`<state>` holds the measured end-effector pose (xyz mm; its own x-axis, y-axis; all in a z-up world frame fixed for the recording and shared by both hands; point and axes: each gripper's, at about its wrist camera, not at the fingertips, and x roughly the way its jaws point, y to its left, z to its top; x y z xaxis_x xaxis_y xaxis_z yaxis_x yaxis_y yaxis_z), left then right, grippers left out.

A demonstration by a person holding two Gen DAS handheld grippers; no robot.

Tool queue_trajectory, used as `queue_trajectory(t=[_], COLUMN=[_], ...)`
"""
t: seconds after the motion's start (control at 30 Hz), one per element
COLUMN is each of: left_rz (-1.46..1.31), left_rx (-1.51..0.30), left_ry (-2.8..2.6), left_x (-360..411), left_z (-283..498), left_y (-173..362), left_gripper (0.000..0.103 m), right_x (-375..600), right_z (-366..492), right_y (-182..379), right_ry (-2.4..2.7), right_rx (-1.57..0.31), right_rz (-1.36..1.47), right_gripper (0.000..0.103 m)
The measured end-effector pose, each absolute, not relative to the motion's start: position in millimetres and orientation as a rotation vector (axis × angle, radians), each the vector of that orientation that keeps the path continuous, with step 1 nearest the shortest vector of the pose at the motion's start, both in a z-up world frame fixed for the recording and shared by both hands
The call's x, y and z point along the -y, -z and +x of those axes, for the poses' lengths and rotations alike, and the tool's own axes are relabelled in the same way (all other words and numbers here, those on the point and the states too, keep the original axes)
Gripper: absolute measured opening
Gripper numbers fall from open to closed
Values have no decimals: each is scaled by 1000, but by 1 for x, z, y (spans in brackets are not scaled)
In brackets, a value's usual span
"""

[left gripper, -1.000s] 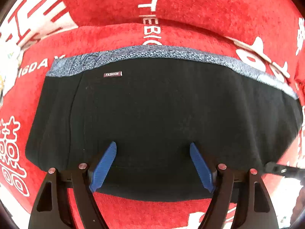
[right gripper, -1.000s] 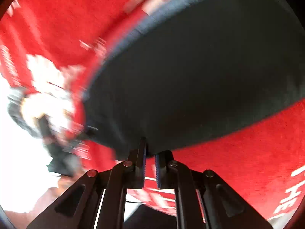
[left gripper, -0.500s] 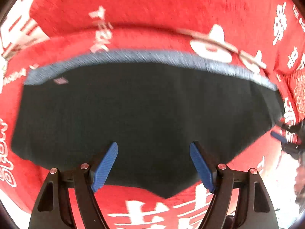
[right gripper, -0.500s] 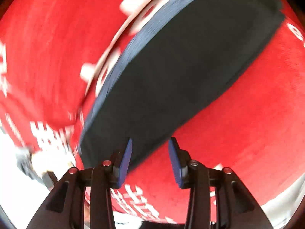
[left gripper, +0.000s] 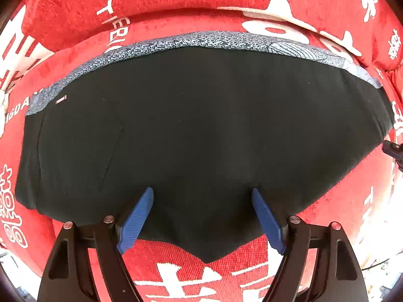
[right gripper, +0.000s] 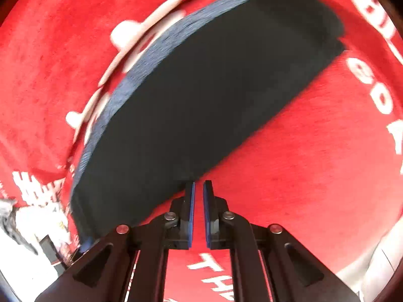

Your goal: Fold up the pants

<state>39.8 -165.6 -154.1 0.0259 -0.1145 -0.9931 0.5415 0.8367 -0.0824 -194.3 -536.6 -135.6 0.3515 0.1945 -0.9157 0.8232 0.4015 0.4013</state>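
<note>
While the left gripper [left gripper: 202, 195] points down over the near half of the pants [left gripper: 201, 130], its blue pads [left gripper: 137, 217] stand wide apart with only flat black cloth under the gap, nothing pinched. Beyond the fingers, the pants lie folded flat on the red cover [left gripper: 176, 5], a point of the near hem jutting toward the camera, a small label [left gripper: 61, 99] at the left, and the speckled grey-blue waistband [left gripper: 226, 41] along the far edge. In the right view, the right gripper [right gripper: 199, 185] has its pads drawn together with a slim slit between them, tips just at the pants' near edge [right gripper: 186, 178]; whether cloth is caught there cannot be told. Past them the pants stretch away diagonally, blurred, over the red cover with white lettering.
</note>
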Motion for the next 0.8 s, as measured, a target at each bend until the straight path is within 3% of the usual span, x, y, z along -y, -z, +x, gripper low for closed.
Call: queue_trajectory(t=[0.07, 0.13, 0.17, 0.2, 0.23, 0.43, 0.53, 0.6, 0.8], left_rz=[350, 304, 296, 300, 304, 283, 268, 288, 434], left_rx=[-1494, -1502, -1488, -1472, -1454, -1424, -1409, -1406, -1372], left_ry=[510, 522, 539, 554, 574, 670, 702, 720, 726], left_x=[173, 182, 191, 201, 213, 307, 350, 370, 387], left_z=[44, 49, 49, 48, 46, 36, 25, 16, -12], left_y=[150, 141, 134, 129, 124, 126, 129, 134, 153], left_gripper=[80, 80, 80, 80, 80, 80, 80, 80, 81], right_x=[555, 582, 594, 606, 620, 675, 690, 689, 687], right_z=[-218, -243, -253, -264, -273, -283, -285, -283, -295], right_y=[132, 130, 128, 126, 126, 150, 151, 152, 148], right_ry=[553, 605, 640, 679, 708, 738, 757, 768, 768], right_rx=[-1088, -1010, -981, -942, -893, -804, -804, -841, -942], right_rz=[1211, 1309, 1327, 1338, 1349, 1449, 1453, 1456, 1308], right_gripper=[11, 27, 45, 55, 57, 56, 38, 12, 9])
